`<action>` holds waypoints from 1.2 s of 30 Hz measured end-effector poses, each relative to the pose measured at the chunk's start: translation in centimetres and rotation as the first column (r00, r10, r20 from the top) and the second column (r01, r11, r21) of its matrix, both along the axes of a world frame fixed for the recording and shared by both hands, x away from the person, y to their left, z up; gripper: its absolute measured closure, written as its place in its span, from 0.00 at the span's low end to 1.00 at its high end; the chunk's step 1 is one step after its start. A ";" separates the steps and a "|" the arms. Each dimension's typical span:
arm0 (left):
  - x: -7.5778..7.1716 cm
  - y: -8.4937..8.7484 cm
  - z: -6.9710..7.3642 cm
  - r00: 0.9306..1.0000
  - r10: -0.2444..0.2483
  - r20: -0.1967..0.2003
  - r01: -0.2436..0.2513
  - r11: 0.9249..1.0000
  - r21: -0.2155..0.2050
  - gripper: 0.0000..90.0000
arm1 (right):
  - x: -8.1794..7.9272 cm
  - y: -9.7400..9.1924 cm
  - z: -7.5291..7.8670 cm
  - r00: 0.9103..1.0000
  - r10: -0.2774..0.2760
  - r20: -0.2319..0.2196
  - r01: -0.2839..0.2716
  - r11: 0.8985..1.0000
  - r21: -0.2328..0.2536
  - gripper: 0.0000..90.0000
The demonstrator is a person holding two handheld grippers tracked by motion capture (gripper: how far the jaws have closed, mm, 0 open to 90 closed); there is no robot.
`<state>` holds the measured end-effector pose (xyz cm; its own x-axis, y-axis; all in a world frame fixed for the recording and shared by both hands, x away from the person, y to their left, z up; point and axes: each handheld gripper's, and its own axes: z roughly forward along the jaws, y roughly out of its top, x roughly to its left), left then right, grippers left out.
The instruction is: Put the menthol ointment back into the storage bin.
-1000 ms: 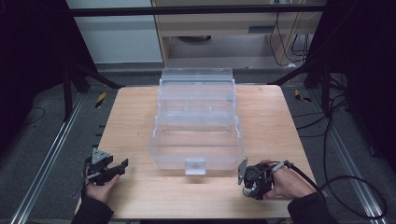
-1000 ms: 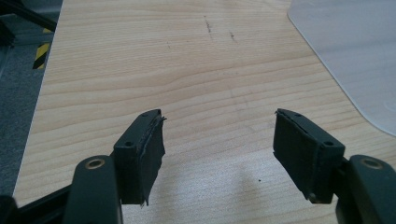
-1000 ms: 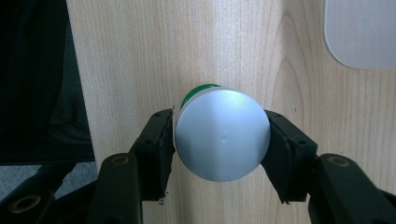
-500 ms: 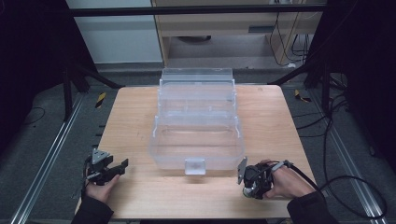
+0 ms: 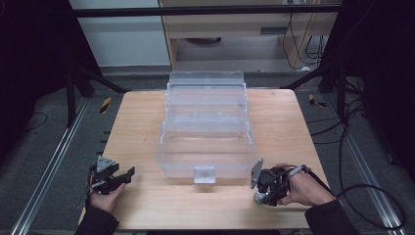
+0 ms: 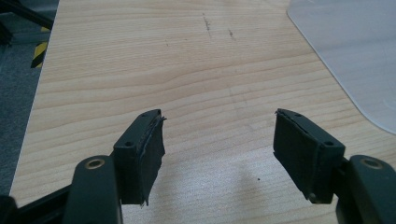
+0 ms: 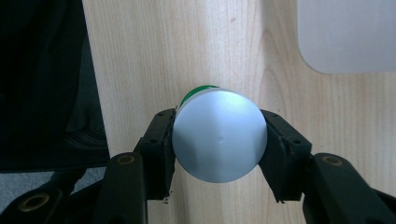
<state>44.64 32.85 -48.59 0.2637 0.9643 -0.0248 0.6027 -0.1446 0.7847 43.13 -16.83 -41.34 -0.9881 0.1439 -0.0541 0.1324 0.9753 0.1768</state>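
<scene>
High view: clear plastic organiser box (image 5: 207,132) at centre of wooden table (image 5: 137,122). Left gripper (image 5: 128,172) low over near left corner. Right gripper (image 5: 258,197) at near right edge, just beside box front, with silver-topped object beneath.

Left gripper view: jaws wide apart, nothing between, bare wood below, box corner (image 6: 355,51) at upper right.

Right gripper view: jaws clamped on round silver-capped green can (image 7: 218,134), standing on table.

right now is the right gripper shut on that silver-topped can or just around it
Shut on it: in the right gripper view both pads of the right gripper press the sides of the can, no gap showing.
</scene>
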 end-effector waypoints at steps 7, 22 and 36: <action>0.0 0.0 0.0 1.000 0.000 0.000 0.000 1.000 0.001 0.37 | 0.2 0.0 1.5 1.000 -0.011 0.019 0.011 1.000 0.017 0.55; 0.0 0.0 0.0 1.000 -0.002 -0.001 0.002 1.000 0.001 0.37 | 0.9 -0.3 4.3 0.998 -0.034 0.048 0.032 0.998 0.052 0.56; 0.0 0.0 0.0 1.000 -0.003 -0.002 0.003 1.000 0.002 0.36 | 1.9 -0.4 7.3 0.997 -0.048 0.066 0.041 0.994 0.100 0.56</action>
<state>44.67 32.84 -48.61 0.2663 0.9636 -0.0238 0.6037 -0.1475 0.7835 44.99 -17.18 -34.08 -0.9751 0.1958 -0.1045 0.1598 0.9462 0.2814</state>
